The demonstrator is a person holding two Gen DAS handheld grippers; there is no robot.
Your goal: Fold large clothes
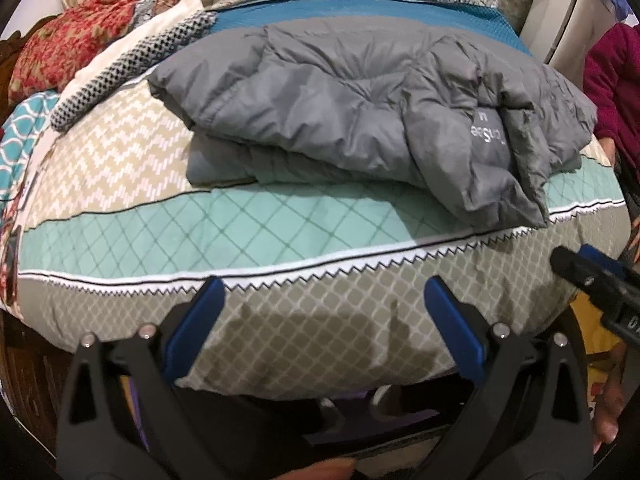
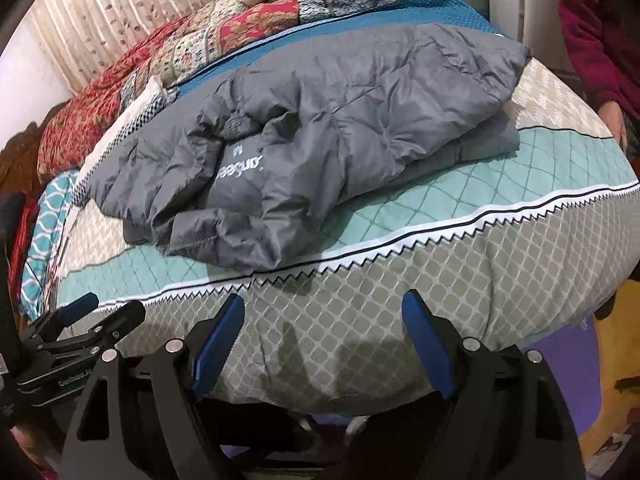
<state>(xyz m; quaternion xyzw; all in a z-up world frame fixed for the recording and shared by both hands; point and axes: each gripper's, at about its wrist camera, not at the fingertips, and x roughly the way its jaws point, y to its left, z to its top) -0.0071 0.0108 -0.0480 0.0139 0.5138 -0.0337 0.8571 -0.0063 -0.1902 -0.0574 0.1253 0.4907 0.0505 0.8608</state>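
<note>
A grey puffer jacket lies folded in a bundle on the bed, its inner label with white lettering facing up; it also shows in the right wrist view. My left gripper is open and empty, held over the bed's near edge, well short of the jacket. My right gripper is open and empty too, also at the near edge. The right gripper's tip shows in the left wrist view, and the left gripper shows in the right wrist view.
The bed has a patterned cover in mint, beige and grey bands. Red floral quilts and pillows are piled at the far side. A person in a maroon top stands at the right. A curtain hangs behind.
</note>
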